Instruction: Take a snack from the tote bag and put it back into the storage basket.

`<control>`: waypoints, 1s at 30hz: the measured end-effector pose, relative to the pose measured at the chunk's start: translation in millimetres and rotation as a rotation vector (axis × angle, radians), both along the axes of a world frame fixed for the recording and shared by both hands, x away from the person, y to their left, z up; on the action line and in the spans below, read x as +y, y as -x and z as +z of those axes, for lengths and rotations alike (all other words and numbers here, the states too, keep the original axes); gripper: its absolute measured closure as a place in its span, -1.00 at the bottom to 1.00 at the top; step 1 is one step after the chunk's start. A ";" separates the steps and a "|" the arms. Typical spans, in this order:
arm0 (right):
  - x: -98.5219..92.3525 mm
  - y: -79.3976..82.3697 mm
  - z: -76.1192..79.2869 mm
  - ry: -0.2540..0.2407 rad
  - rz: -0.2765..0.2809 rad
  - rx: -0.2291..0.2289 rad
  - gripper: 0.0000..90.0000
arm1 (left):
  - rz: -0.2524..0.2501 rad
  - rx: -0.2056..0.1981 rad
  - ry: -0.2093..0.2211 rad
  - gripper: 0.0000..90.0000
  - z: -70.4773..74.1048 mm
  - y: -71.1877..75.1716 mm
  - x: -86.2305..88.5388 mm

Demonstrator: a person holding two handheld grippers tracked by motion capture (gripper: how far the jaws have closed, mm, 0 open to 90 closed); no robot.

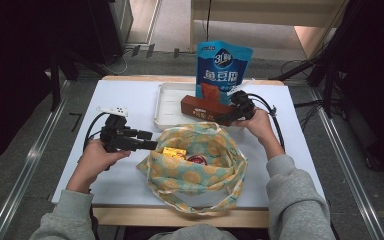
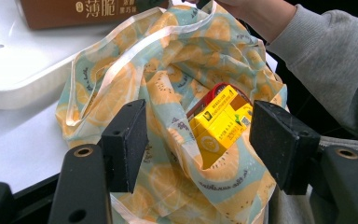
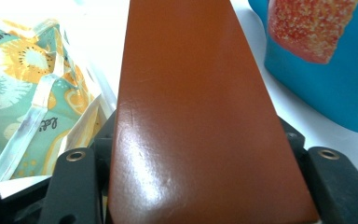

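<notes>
A yellow-and-teal fruit-print cloth bag (image 1: 195, 172) (image 2: 168, 60) lies open on the white table, with a yellow carton (image 1: 174, 152) (image 2: 219, 123) and a red item (image 1: 198, 160) inside. My left gripper (image 1: 152, 145) (image 2: 200, 140) stands open at the bag's left rim. Bag cloth and the carton lie between its jaws, and the pads do not press on them. My right gripper (image 1: 226, 118) (image 3: 196, 140) is shut on one end of a long brown box (image 1: 205, 107) (image 3: 196, 116), held over the tray's near edge just behind the bag (image 3: 23, 70).
A white tray (image 1: 167, 107) (image 2: 23, 79) sits behind the bag. A blue snack pouch (image 1: 223, 67) (image 3: 326, 79) stands upright at its far right. Bare table (image 1: 125, 95) lies left of the tray. The table's front edge is close behind the bag's handles.
</notes>
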State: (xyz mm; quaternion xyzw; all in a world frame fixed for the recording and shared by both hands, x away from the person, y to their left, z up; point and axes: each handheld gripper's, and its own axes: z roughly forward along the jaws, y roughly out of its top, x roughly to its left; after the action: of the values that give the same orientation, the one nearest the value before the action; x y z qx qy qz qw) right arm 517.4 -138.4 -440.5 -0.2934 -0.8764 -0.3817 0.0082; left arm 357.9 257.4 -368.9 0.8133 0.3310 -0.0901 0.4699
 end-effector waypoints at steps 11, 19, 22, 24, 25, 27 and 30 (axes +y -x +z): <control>-2.3 -1.4 3.3 0.013 -0.034 0.003 -0.29 | 0.000 -0.001 -0.002 -0.17 0.3 0.2 0.1; -5.3 0.9 8.5 0.003 -0.042 0.003 -0.29 | 0.001 0.000 -0.004 -0.17 0.2 0.3 -0.2; -6.3 3.4 13.3 -0.003 -0.044 -0.007 -0.30 | 0.003 -0.002 -0.004 -0.17 0.0 0.1 0.2; -7.5 5.9 18.5 -0.005 -0.046 -0.019 -0.27 | 0.003 -0.002 -0.003 -0.17 0.2 0.1 0.5; -8.5 7.6 22.3 -0.002 -0.050 -0.032 -0.23 | 0.003 -0.003 -0.003 -0.17 0.2 0.1 0.5; -11.1 9.3 26.7 -0.021 -0.042 -0.029 -0.08 | 0.004 -0.004 -0.004 -0.17 0.3 0.1 0.4; -12.2 13.2 32.3 -0.028 -0.040 -0.027 -0.01 | 0.004 -0.003 -0.003 -0.17 0.7 0.5 0.0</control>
State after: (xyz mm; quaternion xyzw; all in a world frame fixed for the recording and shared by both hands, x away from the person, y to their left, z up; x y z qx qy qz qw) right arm 504.2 -150.6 -408.2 -0.3057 -0.8649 -0.3980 -0.0072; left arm 357.5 257.5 -368.2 0.8134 0.3322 -0.0874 0.4695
